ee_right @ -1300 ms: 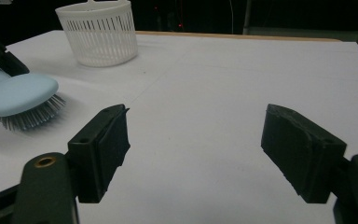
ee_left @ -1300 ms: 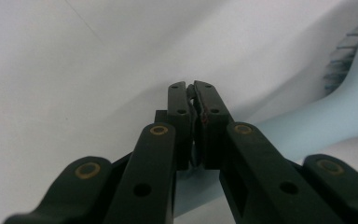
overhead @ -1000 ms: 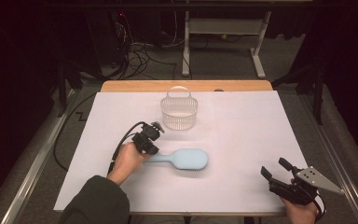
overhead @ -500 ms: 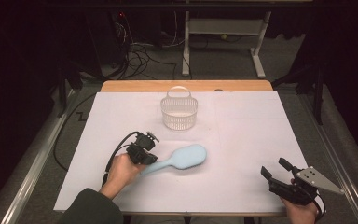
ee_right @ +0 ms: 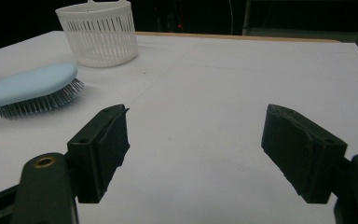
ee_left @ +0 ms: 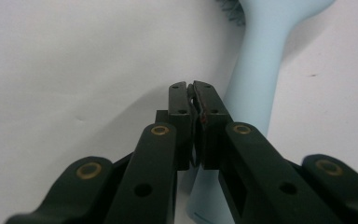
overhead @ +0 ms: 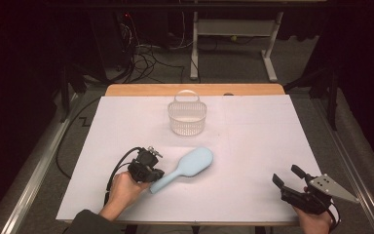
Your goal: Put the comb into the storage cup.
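L gripper fingers pressed together w/ nothing between, tips just beside handle of light-blue hairbrush lying bristles-down mid-table near white slotted basket; R gripper fingers spread wide, empty, well apart at table's near-right corner.

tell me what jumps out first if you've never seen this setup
A pale blue hairbrush lies bristles down near the middle of the white table, angled toward the white slotted basket behind it. The left gripper, jaws shut, sits right at the brush's handle end. The right gripper rests open at the table's near right corner.
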Demonstrator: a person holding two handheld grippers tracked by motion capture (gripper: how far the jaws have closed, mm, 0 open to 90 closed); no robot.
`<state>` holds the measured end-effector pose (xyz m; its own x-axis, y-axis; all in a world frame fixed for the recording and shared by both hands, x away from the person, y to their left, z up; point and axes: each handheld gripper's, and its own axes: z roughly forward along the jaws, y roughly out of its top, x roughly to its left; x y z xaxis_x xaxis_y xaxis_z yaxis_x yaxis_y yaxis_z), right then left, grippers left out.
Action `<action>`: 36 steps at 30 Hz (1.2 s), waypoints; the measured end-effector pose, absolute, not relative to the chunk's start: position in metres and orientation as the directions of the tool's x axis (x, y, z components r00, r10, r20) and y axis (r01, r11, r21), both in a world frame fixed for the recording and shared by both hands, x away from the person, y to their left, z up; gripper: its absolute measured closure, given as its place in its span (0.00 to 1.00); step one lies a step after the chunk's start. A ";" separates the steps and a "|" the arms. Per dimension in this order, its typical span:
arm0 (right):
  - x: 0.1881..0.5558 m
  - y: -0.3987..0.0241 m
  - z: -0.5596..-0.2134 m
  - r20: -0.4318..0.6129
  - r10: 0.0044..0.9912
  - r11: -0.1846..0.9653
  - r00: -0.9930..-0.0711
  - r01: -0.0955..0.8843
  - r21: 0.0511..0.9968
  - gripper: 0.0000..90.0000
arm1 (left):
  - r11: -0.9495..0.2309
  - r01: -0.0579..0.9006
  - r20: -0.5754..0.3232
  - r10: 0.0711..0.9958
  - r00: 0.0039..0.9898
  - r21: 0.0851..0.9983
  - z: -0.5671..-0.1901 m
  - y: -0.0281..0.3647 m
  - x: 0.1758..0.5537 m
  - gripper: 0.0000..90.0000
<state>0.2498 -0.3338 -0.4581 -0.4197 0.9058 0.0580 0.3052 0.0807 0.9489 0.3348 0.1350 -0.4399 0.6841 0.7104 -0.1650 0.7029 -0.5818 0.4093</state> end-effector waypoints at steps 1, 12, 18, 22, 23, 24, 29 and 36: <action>0.250 -0.334 -0.458 0.058 0.906 0.081 -0.420 0.305 0.949 0.26 | -0.581 0.701 -0.169 0.708 0.686 0.413 -0.440 0.135 0.333 0.96; 0.250 -0.334 -0.458 0.057 0.906 0.081 -0.419 0.304 0.949 0.26 | -0.569 0.699 -0.202 0.694 0.691 0.434 -0.443 0.135 0.317 0.96; 0.249 -0.334 -0.458 0.056 0.908 0.079 -0.415 0.301 0.950 0.26 | -0.562 0.690 -0.208 0.686 0.697 0.456 -0.444 0.133 0.307 0.96; 0.249 -0.334 -0.458 0.056 0.908 0.080 -0.416 0.301 0.950 0.26 | -0.558 0.690 -0.218 0.682 0.698 0.461 -0.446 0.133 0.303 0.96; 0.249 -0.334 -0.458 0.057 0.907 0.078 -0.417 0.301 0.950 0.26 | -0.555 0.691 -0.223 0.682 0.697 0.463 -0.446 0.133 0.302 0.96; 0.249 -0.334 -0.458 0.057 0.907 0.080 -0.417 0.303 0.950 0.26 | -0.554 0.691 -0.226 0.680 0.697 0.463 -0.446 0.133 0.301 0.96; 0.249 -0.334 -0.458 0.057 0.907 0.079 -0.417 0.301 0.950 0.26 | -0.552 0.690 -0.254 0.664 0.703 0.467 -0.449 0.131 0.297 0.96; 0.249 -0.334 -0.458 0.056 0.908 0.080 -0.416 0.302 0.950 0.26 | -0.554 0.686 -0.254 0.659 0.708 0.472 -0.449 0.130 0.294 0.95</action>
<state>0.2492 -0.3338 -0.4579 -0.4159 0.9077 0.0560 0.3017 0.0797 0.9501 0.2944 0.1303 -0.4489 0.7076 0.6593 -0.2542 0.6858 -0.5541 0.4719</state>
